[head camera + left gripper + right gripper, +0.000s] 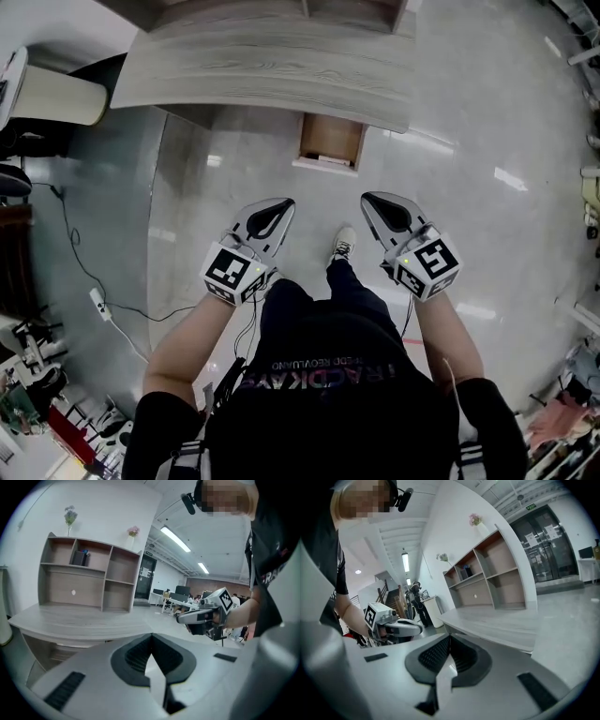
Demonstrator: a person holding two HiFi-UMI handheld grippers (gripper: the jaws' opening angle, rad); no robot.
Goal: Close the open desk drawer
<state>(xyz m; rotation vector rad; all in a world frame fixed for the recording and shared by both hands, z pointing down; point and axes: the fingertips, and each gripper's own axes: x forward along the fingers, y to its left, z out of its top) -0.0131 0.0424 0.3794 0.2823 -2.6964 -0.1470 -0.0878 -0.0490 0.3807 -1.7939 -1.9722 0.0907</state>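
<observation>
We stand in front of the counter point(262, 70), a pale grey wood-grain top w/ a curved front edge. It sits on a glossy light floor point(469, 131) that throws back the ceiling lights. The drawer point(330, 141) hangs open under the counter's front edge, right of its ctr, pulled out toward us. It's brown wood inside, w/ a pale strip at its near end; we can't tell what that is. Left claw point(284, 202) & right claw point(367, 198) both sit on our side of the counter, short of the drawer & not touching it. They flank its line, tips aimed toward the counter. Each claw is pressed together w/ nothing held; each claw's own view shows the dark pads point(135, 656) meeting. At the back of the counter stands an open shelf unit point(89, 573), grey outside, brown inside. It has a dark item point(80, 557) in one upper bay & two small flower vases point(69, 516) on top. Off the counter's left end is a cream cylinder point(58, 96). Nearer us on that side a black cable runs to a white power strip point(98, 303) on the floor. Our shoe point(344, 244) is on the floor btwn the claws, in front of the counter. Past the counter's right side the room opens out: white wall, glass doors point(548, 538), strip lights point(176, 538) overhead, workstations w/ people far back.
</observation>
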